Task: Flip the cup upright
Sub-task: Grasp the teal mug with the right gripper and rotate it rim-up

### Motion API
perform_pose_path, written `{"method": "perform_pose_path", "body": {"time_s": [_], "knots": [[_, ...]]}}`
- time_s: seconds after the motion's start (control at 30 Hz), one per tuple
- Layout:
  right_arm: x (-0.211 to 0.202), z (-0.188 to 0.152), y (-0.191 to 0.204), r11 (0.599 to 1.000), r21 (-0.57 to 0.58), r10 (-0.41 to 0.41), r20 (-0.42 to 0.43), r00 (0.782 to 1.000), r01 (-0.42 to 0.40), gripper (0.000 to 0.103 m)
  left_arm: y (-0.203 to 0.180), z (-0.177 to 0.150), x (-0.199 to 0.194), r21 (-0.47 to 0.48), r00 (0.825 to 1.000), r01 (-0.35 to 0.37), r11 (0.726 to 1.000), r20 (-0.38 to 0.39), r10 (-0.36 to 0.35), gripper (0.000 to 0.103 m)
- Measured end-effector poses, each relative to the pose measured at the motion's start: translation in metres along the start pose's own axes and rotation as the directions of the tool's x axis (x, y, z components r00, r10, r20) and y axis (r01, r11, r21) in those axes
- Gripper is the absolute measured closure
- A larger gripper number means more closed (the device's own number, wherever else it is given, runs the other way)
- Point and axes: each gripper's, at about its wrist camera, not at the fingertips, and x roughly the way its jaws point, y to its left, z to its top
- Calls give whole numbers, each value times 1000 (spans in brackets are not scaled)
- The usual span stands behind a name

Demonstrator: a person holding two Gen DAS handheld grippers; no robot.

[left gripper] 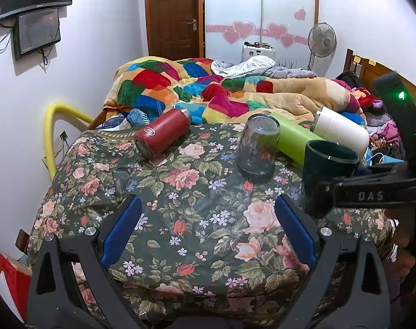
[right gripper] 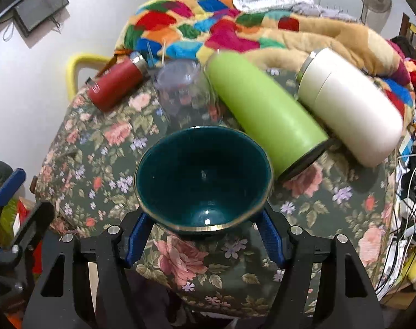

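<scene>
A dark teal cup [right gripper: 202, 181] stands upright, mouth up, on the floral tablecloth [right gripper: 98, 137]. My right gripper [right gripper: 201, 235] is shut on the cup low on its sides, its blue pads against both walls. In the left wrist view the cup [left gripper: 327, 172] is at the right with the right gripper's black finger [left gripper: 372, 192] across it. My left gripper [left gripper: 208, 227] is open and empty over the cloth [left gripper: 180, 219], left of the cup. A clear glass [left gripper: 258, 148] stands upside down behind it.
A red flask [left gripper: 161, 134], a green bottle [right gripper: 265, 120] and a white flask [right gripper: 350, 104] lie on their sides at the table's far edge. A bed with a colourful blanket [left gripper: 208, 87] is behind. Cables and clutter [right gripper: 408, 205] lie right.
</scene>
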Motion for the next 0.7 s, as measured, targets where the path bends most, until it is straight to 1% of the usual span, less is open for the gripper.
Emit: {"method": "perform_pose_path", "body": {"time_s": [0.17, 0.3, 0.47, 0.7], "knots": [[-9, 11, 4, 1000, -18, 7, 44, 999, -7, 36, -2, 4, 1, -4, 1000, 7, 1000, 3, -7, 5], [-6, 13, 7, 999, -47, -15, 63, 998, 18, 36, -2, 5, 4, -5, 1000, 11, 1000, 0, -11, 5], [9, 13, 7, 998, -65, -24, 51, 998, 27, 36, -1, 5, 8, -9, 1000, 10, 1000, -9, -10, 5], [23, -2, 6, 996, -81, -34, 14, 999, 35, 36, 0, 3, 15, -9, 1000, 13, 1000, -23, -13, 5]]}}
